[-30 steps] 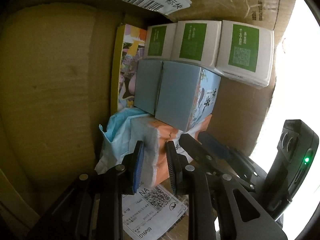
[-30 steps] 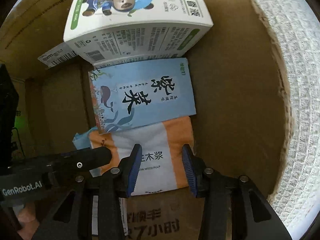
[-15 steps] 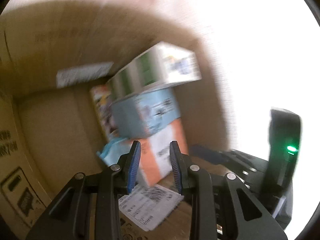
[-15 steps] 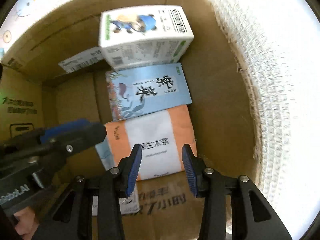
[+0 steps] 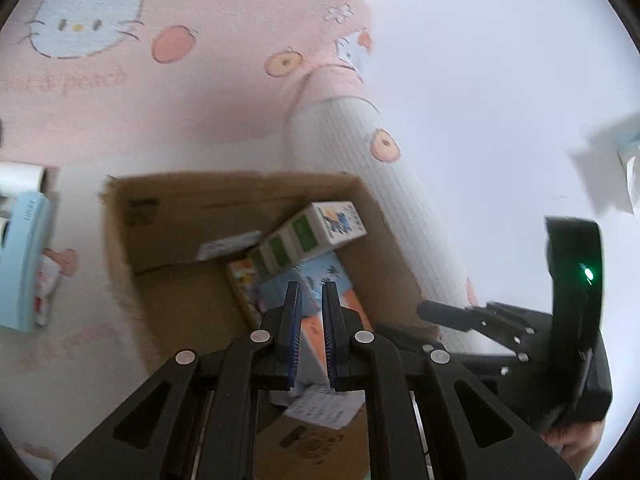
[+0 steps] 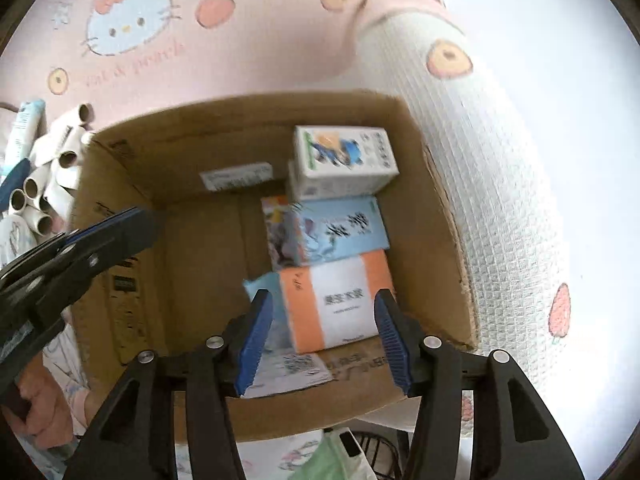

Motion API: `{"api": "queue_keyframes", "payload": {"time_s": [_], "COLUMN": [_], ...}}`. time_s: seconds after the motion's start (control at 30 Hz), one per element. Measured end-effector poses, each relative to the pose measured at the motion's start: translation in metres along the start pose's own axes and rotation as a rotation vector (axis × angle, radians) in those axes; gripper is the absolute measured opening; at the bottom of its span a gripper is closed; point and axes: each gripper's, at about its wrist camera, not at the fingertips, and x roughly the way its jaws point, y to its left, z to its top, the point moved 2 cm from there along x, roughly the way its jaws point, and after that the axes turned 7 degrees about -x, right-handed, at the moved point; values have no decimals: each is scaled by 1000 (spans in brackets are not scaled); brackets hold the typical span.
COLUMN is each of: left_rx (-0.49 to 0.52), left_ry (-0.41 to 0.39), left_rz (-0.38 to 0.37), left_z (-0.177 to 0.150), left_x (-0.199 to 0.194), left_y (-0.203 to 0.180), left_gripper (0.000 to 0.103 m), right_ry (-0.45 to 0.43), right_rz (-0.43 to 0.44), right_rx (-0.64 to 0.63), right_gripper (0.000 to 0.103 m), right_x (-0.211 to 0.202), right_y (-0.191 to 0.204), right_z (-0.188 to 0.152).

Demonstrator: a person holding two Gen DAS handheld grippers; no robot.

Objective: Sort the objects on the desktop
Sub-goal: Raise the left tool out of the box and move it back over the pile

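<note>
An open cardboard box [image 6: 436, 200] stands on a pink cartoon-print cloth. Along its right side lie a white carton with a blue panda [image 6: 344, 160], a light blue tissue box [image 6: 344, 232] and an orange-and-white tissue pack [image 6: 340, 300]. They also show in the left wrist view, carton [image 5: 320, 232] and blue box [image 5: 316, 276]. My left gripper [image 5: 311, 328] is above the box, empty, with its jaws a narrow gap apart. My right gripper [image 6: 324, 340] is open and empty above the box's near side. The left gripper also shows in the right wrist view [image 6: 112, 232].
Several cardboard tubes [image 6: 44, 176] lie left of the box. A light blue item [image 5: 20, 264] lies at the far left. A rolled white mat [image 6: 492, 184] runs along the box's right side. A paper label [image 6: 292, 368] lies on the box floor.
Both grippers have lifted up and back out of the box, so its whole rim now shows. The right jaws have spread wider. The left jaws stay narrow and empty.
</note>
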Motion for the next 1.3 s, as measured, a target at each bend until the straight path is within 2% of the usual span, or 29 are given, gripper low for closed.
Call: {"api": "queue_keyframes", "payload": {"time_s": [0.07,0.2,0.33,0.53,0.73,0.8,0.97,1.1,1.2,1.3], "left_rx": [9,80,120,165,122,108,90,66,-9,-97], "left_ry": [-13,-73,-119,-146,-183,-204,-256,-291,-283,-279], "left_rz": [26,88,118,149,126,128,169,196,199,199], "left_z": [7,7,7,4,19,25,42,56,65,66], "left_x": [-21,-36,-64,-85,-113,-122,-145,-162,-168,-171], "left_y": [8,20,26,37,55,62,85,115,153,183], "left_gripper": [11,11,11,11,11,11,11,11,11,11], "right_ry": [-30,-89,-139,-187,-253,-279,-346,-399,-460,-493], "right_rz": [3,24,36,-49,-94,-74,57,89,150,212], "right_rx": [-3,19,38,10,-32,-34,15,17,3,82], "right_gripper": [50,50,50,50,52,54,56,64,66,71], "right_x": [-11,-27,-20,-44,-59,-63,-67,-69,-66,-55], "right_y": [7,28,45,77,114,125,147,165,179,184], "right_z": [-9,-16,-20,-24,-23,-21,-9,-1,4,6]}}
